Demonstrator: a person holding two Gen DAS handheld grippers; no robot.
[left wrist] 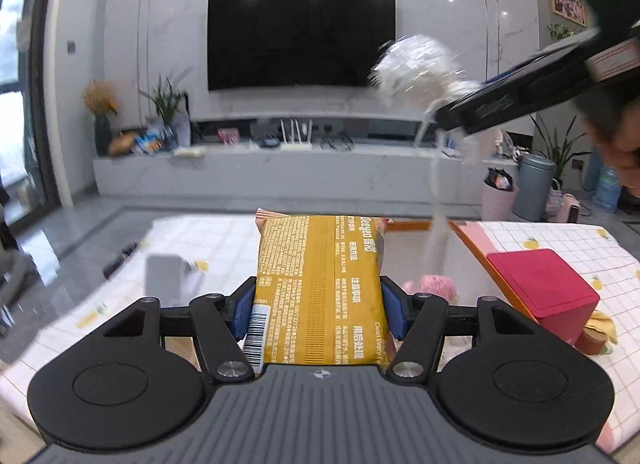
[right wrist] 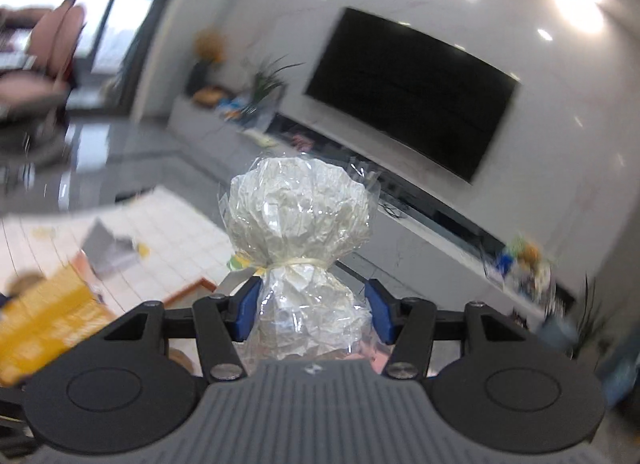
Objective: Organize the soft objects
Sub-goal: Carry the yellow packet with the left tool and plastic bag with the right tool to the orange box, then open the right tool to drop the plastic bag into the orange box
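1. Because it is a flat, filled foil-like pack, the yellow pouch (left wrist: 320,284) looks light and yielding, likely slick; a hold across its width suits it, and the left gripper (left wrist: 320,310) has its fingers (left wrist: 394,314) clamped on both side edges, above the tabletop (left wrist: 208,236)
2. The cellophane-wrapped bundle (right wrist: 298,210) seems very light, crinkly and easily crushed; its tied neck is the firmest place
3. The right gripper (right wrist: 312,310) has its fingers (right wrist: 378,312) closed on the part below the tie, bundle raised in the air
4. An orange-edged tray (left wrist: 472,244) lies below, probably the destination
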